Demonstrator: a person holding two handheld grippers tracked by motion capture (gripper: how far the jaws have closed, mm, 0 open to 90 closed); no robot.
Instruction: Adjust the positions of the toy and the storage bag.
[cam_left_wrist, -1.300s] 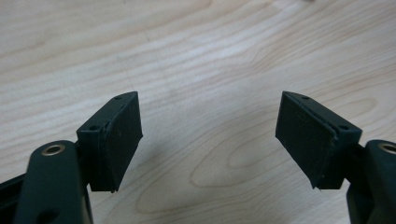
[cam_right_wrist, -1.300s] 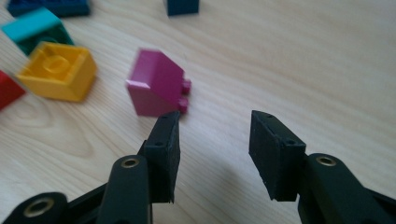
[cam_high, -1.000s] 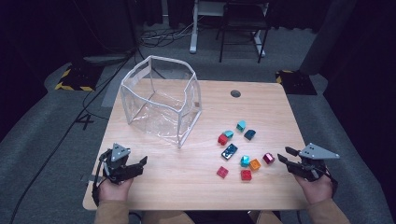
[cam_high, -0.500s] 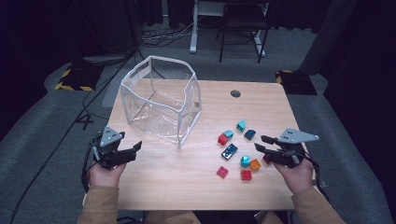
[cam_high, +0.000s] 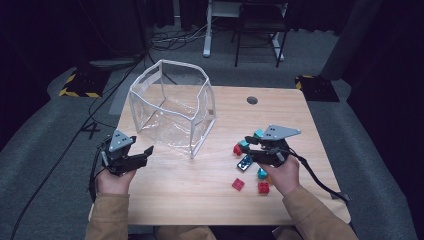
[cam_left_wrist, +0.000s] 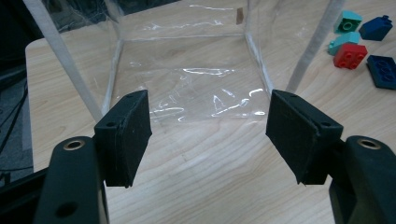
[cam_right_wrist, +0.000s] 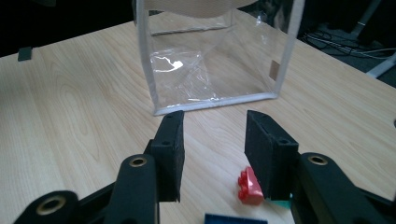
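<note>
A clear plastic bag (cam_high: 170, 107) with white edging stands open on the wooden table (cam_high: 200, 200). Small toy bricks lie to its right: a red brick (cam_high: 237, 149), a dark blue brick (cam_high: 244, 163), a teal brick (cam_high: 258, 133) and two more red bricks (cam_high: 238, 184). My right gripper (cam_high: 250, 147) hovers over this cluster. Its jaws have just been closing but stand open with nothing between them; the red brick (cam_right_wrist: 250, 186) lies just below the right jaw. My left gripper (cam_high: 140, 155) is wide open and faces the bag (cam_left_wrist: 187, 70) from its near left side.
Beyond my left gripper's (cam_left_wrist: 210, 126) jaws, the bricks (cam_left_wrist: 350, 55) lie past the bag's right corner. A round hole (cam_high: 252, 100) marks the table's far side. Dark floor with cables and a chair lies beyond the table.
My right gripper has moved left from the table's right edge to above the bricks, jaws a little narrower. My left gripper has lifted slightly and edged towards the bag.
</note>
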